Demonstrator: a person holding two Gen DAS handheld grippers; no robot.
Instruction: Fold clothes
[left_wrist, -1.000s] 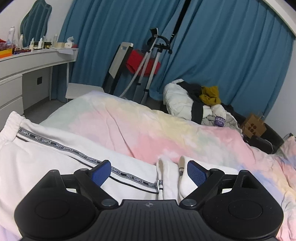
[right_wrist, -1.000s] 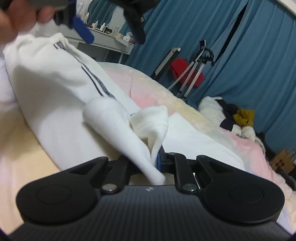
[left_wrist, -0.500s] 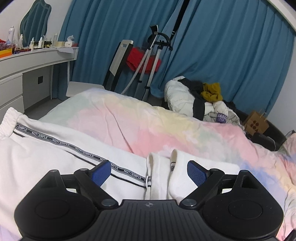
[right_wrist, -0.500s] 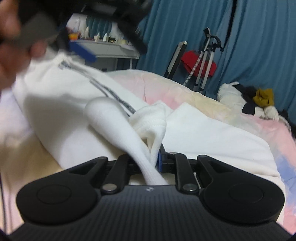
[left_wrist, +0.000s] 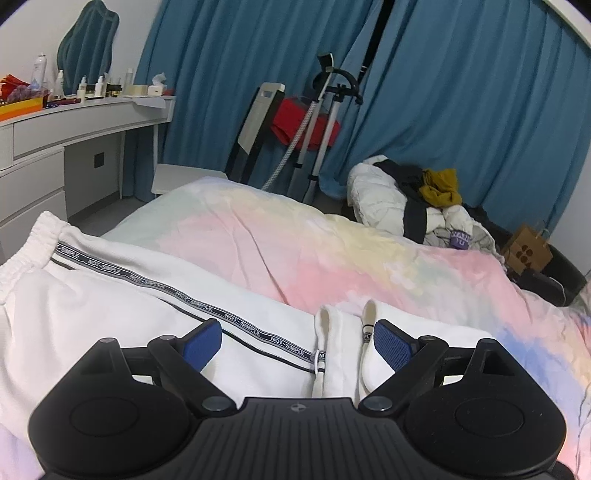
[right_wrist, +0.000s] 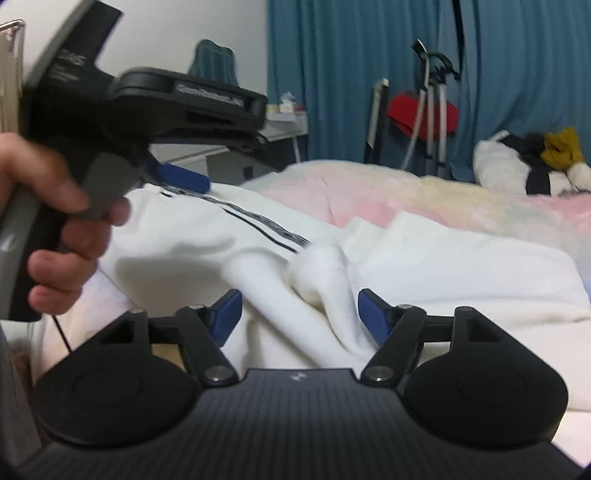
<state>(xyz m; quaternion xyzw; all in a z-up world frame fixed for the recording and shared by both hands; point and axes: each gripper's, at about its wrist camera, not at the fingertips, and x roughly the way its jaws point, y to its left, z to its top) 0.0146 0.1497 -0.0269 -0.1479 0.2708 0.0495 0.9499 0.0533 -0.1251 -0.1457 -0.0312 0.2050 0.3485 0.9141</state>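
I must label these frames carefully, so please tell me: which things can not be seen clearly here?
- Left wrist view: near part of the white trousers, hidden by the left hand-held gripper.
- Right wrist view: trouser cuffs, blurred; fold unclear.
- Right wrist view: person's hand, cut by the left edge.
- Bottles on the desk: too small to read.
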